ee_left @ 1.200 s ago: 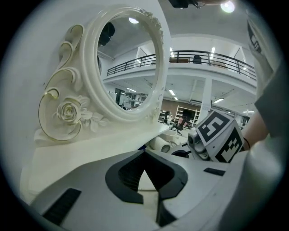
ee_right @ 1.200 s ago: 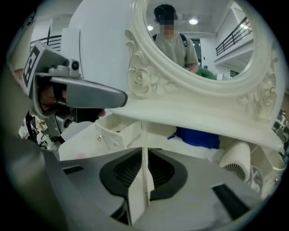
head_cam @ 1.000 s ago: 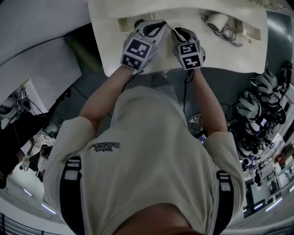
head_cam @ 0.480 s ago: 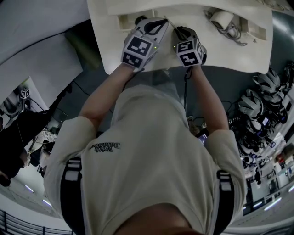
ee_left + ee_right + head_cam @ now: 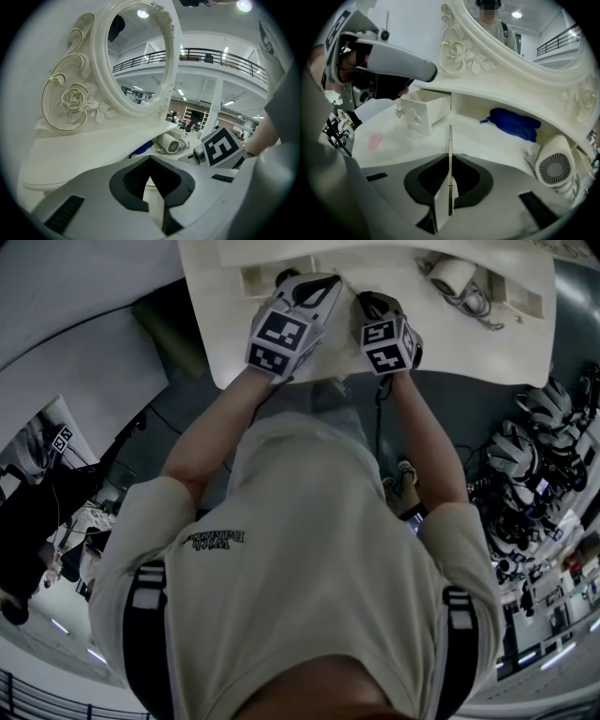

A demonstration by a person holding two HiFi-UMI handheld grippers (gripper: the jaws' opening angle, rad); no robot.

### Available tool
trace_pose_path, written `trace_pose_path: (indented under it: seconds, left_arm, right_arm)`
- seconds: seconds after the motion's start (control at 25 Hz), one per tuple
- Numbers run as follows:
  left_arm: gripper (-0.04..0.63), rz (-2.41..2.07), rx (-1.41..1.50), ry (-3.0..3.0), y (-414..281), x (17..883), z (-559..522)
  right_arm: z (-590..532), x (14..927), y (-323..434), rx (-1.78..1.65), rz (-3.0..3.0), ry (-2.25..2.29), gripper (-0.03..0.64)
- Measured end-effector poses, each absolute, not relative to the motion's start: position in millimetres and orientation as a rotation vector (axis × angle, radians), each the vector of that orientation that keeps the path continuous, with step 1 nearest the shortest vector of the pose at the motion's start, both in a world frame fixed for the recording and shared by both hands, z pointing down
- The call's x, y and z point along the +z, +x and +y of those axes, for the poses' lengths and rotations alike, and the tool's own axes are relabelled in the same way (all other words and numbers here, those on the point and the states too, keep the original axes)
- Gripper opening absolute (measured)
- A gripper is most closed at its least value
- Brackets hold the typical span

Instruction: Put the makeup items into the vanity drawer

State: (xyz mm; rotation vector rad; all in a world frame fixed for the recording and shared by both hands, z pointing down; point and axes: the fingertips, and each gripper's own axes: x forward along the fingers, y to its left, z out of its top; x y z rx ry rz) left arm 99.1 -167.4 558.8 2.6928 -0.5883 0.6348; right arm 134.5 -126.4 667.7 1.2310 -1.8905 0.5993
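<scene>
My right gripper [image 5: 450, 159] is shut on a thin, flat cream item [image 5: 449, 140] that I see edge-on and that stands upright between the jaws. It hovers over the white vanity top [image 5: 478, 140], short of the small open drawer [image 5: 424, 110]. A pink makeup item [image 5: 375, 139] lies on the top to the left. My left gripper [image 5: 150, 161] is shut with nothing in it, and is raised in front of the oval mirror [image 5: 136, 51]. In the head view the left gripper [image 5: 323, 282] and the right gripper [image 5: 366, 301] are side by side near the drawer [image 5: 255, 279].
A blue pouch [image 5: 513, 124] lies under the mirror shelf. A white hair dryer [image 5: 555, 168] with its cord stands at the right, and shows as well in the head view [image 5: 452, 276]. The carved mirror frame [image 5: 464, 54] rises behind the drawer.
Both grippers have edged a little farther over the vanity, towards the drawer. The right one keeps its hold on the flat item.
</scene>
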Motion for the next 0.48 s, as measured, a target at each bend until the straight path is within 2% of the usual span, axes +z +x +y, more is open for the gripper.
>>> trace_pose_path:
  seconds: [0.48]
  left_arm:
    - [0.014, -0.616, 0.522, 2.783, 96, 487, -170]
  right_arm:
    - [-139, 548, 137, 0.479, -2.005, 1.457, 0.031]
